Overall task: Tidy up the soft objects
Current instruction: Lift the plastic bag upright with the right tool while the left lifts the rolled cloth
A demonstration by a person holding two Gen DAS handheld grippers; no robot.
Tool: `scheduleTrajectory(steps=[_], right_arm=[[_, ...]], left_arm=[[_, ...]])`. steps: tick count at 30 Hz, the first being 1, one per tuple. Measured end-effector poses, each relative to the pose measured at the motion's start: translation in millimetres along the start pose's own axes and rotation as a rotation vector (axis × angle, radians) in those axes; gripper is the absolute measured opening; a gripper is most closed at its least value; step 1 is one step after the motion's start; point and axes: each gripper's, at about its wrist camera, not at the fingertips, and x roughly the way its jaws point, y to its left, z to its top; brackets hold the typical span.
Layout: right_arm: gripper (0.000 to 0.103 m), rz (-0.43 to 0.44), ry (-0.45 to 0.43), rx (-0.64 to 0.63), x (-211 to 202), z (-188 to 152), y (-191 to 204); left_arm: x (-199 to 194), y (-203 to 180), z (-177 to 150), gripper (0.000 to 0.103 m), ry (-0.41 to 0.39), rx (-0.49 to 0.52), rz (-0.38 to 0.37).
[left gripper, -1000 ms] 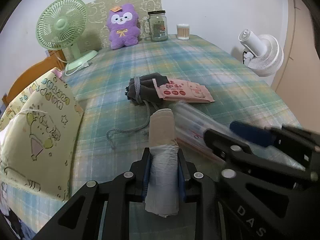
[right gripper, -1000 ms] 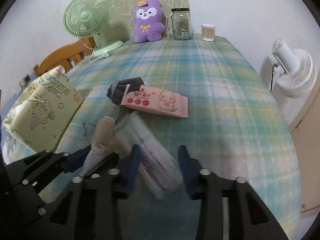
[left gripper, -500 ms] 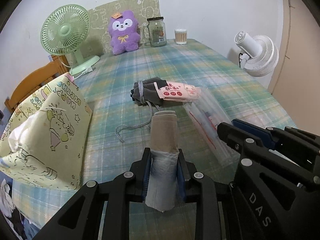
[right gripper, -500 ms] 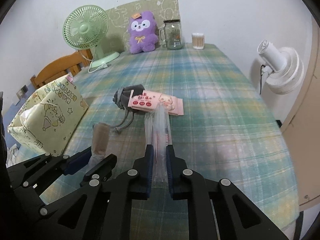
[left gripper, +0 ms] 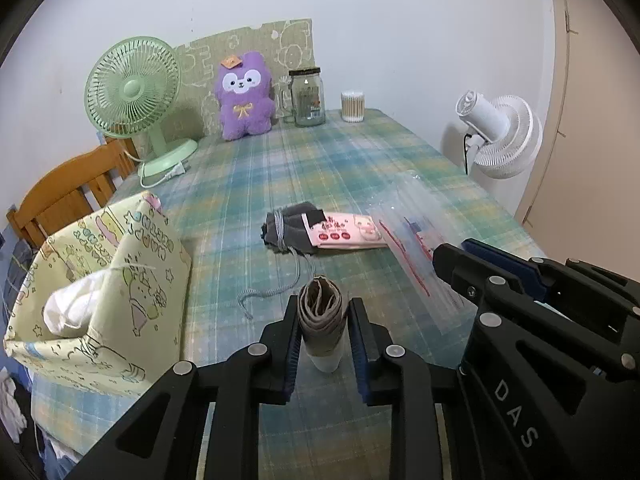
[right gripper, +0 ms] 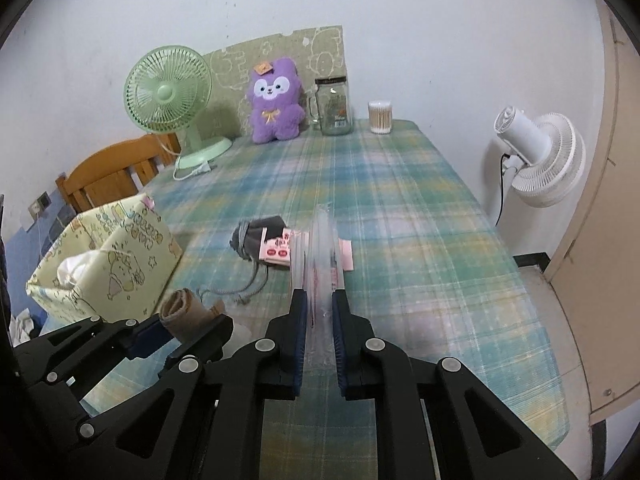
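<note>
Tongs angled downward: left tongs (left gripper: 323,318) clamp a rolled cloth (left gripper: 321,320), right tongs (right gripper: 320,312) pinch a clear bag (right gripper: 319,256).

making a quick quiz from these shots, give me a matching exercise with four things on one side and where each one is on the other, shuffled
Things
1. rolled cloth
2. clear plastic bag
3. purple plush toy
4. pink packet

Places
A. at the far end of the table, beside the glass jar
B. clamped in the left gripper
C. lying mid-table, over the grey pouch
D. clamped in the right gripper

Pairs: 1-B, 2-D, 3-A, 4-C
</note>
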Motion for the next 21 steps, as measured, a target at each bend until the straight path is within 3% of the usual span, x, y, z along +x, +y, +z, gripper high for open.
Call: scheduleTrajectory(steps=[10,14,21], right_arm=[[0.015,-0.008,0.025,-0.007,9,-3,1],[0.015,-0.021,0.042,-0.010,16,-7,-1],[0.015,-0.033,0.075,0.000,29,-12,-6]], left_arm=[[12,1,-7,0.019,0.034,-0.018,-0.008],[22,2,-11,0.027,0.058,-0.020,-0.015],[36,-1,-13,0.027,0.085,-0.016,-0.023]])
